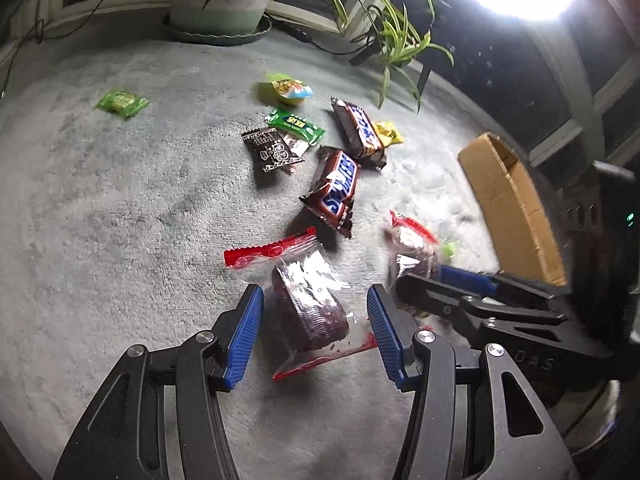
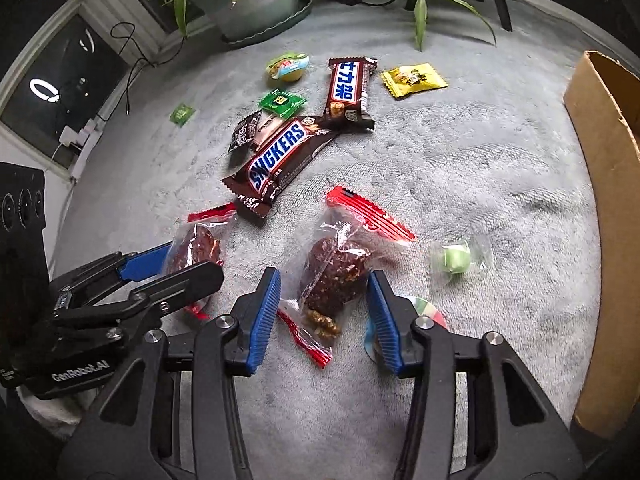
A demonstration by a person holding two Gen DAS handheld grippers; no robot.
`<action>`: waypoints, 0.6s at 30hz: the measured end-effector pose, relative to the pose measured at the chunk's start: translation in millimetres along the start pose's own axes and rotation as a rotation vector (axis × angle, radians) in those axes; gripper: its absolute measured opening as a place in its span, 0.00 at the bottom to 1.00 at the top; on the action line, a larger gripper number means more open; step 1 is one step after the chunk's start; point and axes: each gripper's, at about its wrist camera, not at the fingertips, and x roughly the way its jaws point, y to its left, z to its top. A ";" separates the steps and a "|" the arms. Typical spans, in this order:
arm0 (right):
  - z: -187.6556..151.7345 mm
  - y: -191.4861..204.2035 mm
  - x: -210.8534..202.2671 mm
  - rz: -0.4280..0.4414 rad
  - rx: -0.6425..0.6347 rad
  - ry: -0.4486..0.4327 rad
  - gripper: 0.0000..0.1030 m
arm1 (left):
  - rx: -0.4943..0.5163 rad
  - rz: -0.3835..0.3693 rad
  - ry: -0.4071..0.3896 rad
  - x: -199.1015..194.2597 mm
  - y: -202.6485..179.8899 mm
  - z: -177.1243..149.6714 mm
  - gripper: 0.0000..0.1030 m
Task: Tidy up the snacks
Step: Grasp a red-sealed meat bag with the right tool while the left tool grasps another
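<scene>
My left gripper is open and straddles a clear-wrapped dark cake with red ends lying on the grey cloth; small gaps show at both pads. My right gripper stands open around a second such wrapped snack, with space at its left pad. Each gripper also shows from the side in the other view: the right gripper by its snack, the left gripper by its cake. Farther out lie two Snickers bars.
An open cardboard box stands along the right. A green candy in clear wrap and a colourful wrapper lie beside my right finger. Yellow, green and brown packets, a jelly cup and a plant pot sit beyond.
</scene>
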 end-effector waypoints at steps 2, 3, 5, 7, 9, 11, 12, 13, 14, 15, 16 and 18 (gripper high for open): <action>0.1 -0.2 0.4 0.002 -0.003 0.000 0.44 | 0.014 0.018 0.002 2.5 -0.1 -0.7 0.51; 0.1 -0.5 0.7 0.004 -0.004 0.001 0.43 | 0.019 0.026 0.005 4.1 0.5 -1.4 0.51; 0.3 -1.3 0.0 0.007 -0.003 -0.005 0.40 | 0.035 0.037 0.000 4.5 -1.8 -0.9 0.49; 0.3 -2.4 -1.5 0.012 0.000 -0.011 0.37 | 0.049 0.049 -0.002 5.2 -3.3 -0.9 0.45; -0.4 -3.3 -3.7 0.018 0.002 -0.017 0.35 | 0.045 0.047 -0.004 6.2 -3.8 0.1 0.37; -1.2 -3.9 -6.5 0.025 0.002 -0.025 0.33 | 0.047 0.043 -0.011 4.5 -3.9 -0.3 0.35; -1.5 -3.9 -8.2 0.027 0.002 -0.030 0.33 | 0.052 0.044 -0.012 4.4 -5.0 -0.7 0.35; -2.1 -3.5 -9.9 0.029 0.003 -0.035 0.31 | 0.055 0.045 -0.016 3.7 -6.0 -1.0 0.35; -2.5 -3.6 -11.3 0.030 0.004 -0.039 0.31 | 0.056 0.043 -0.022 2.2 -6.8 -1.2 0.34; -3.8 -4.7 -14.1 0.031 0.006 -0.044 0.31 | 0.057 0.043 -0.027 0.4 -7.5 -1.3 0.34; -4.1 -4.9 -16.7 0.033 0.005 -0.049 0.30 | 0.058 0.041 -0.035 -2.1 -8.5 -1.2 0.34; -4.6 -5.0 -20.9 0.035 0.006 -0.059 0.30 | 0.061 0.042 -0.046 -6.2 -10.2 -1.4 0.33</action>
